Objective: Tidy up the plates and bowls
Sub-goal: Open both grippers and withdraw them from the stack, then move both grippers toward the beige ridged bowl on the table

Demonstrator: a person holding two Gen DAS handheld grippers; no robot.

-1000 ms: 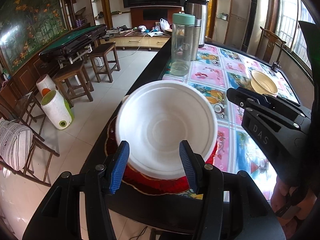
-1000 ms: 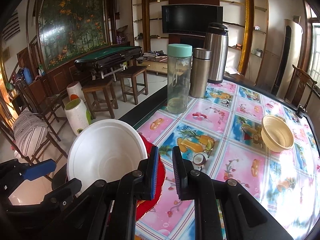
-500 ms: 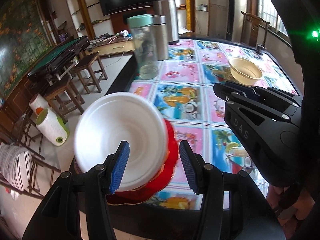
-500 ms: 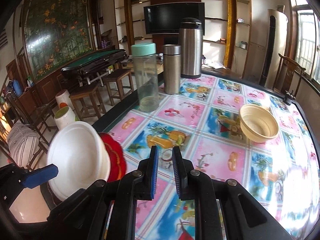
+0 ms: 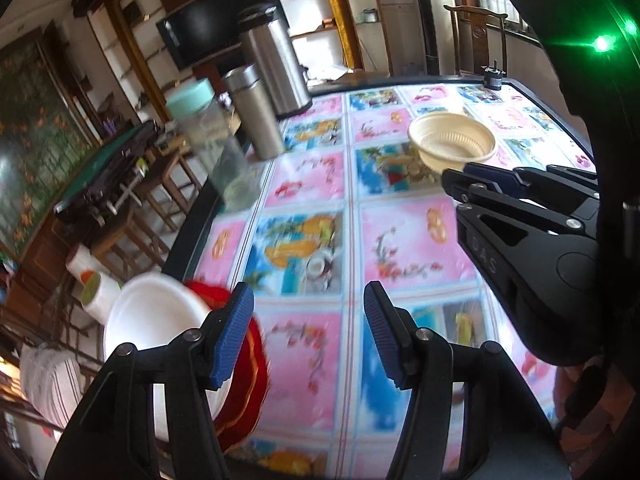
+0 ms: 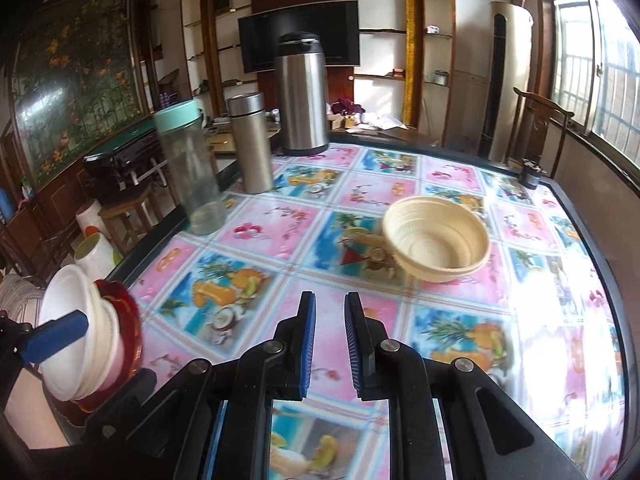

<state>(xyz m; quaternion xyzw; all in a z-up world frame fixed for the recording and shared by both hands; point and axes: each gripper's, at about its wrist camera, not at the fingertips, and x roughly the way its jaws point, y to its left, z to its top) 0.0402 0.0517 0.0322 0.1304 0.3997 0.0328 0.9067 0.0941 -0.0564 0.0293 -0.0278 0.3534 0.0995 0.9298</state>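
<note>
The only legible writing was the raised lettering "DAS" on the black body of the right gripper (image 5: 472,178), seen from the left wrist; no brand could be read on the vessels; the counter (image 6: 592,264) carried a glossy cloth of pink and blue fruit panels; near its far left edge stood a clear bottle (image 6: 192,172) with a mint-green lid, upright and apparently empty but for a little cloudy residue at the bottom, beside it a small steel flask (image 6: 250,144), and behind that a tall steel thermos (image 6: 302,96) with a black cap, both closed so their contents could not be told; the cream ribbed bowl (image 6: 438,244) sat mouth up and empty, right of centre and beyond the right gripper's tips; at the near left corner the white bowl (image 6: 70,332) rested nested on the red plate (image 6: 124,312), the stack appearing tilted in the fisheye, its open mouth facing left and toward the camera, nothing inside it; the left gripper (image 5: 308,334) hovered over the cloth just right of that stack, its jaws wide and gripping nothing; the right gripper's jaws stood narrow, a slim gap between the blue pads (image 6: 308,340), also gripping nothing.
</note>
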